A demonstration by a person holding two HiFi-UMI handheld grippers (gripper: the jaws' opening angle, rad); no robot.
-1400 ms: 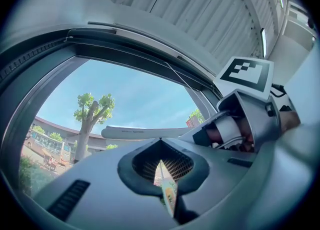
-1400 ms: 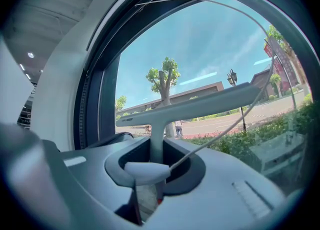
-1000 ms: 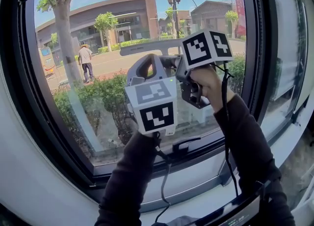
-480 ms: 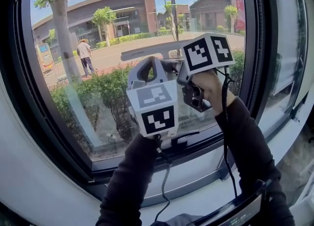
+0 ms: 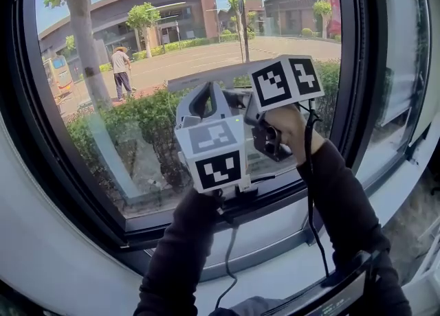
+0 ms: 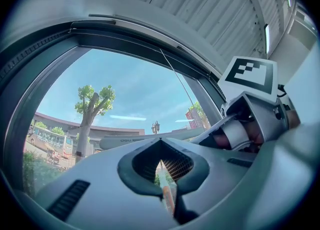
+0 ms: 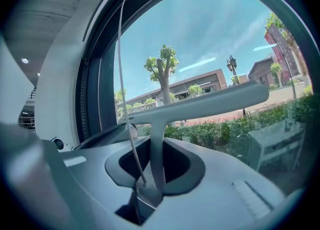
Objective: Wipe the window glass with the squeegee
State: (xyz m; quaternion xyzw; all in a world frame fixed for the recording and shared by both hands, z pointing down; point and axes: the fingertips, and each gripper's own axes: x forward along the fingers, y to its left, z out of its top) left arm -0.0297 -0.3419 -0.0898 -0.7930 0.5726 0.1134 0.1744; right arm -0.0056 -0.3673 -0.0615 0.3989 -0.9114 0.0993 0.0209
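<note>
A grey squeegee presses its blade [image 5: 206, 77] flat against the lower half of the window glass [image 5: 137, 40]. In the right gripper view the T-shaped squeegee [image 7: 200, 105] runs its handle down between the jaws. My right gripper [image 7: 150, 184] is shut on that handle and comes in from the right [image 5: 240, 96]. My left gripper [image 5: 208, 95] sits just left of it, below the blade and pointing up at the glass. Its jaws [image 6: 167, 194] stand together with nothing held. The blade [image 6: 145, 139] also shows beyond them.
A black window frame [image 5: 206, 222] runs just under the grippers, with a dark latch [image 5: 258, 191] on it. Below that lies a white sill [image 5: 275, 266]. A second pane stands to the right [image 5: 399, 67]. Outside are a tree, a hedge and a person walking.
Both grippers and the squeegee have slid down the glass, closer to the bottom frame. The grip on the handle is unchanged.
</note>
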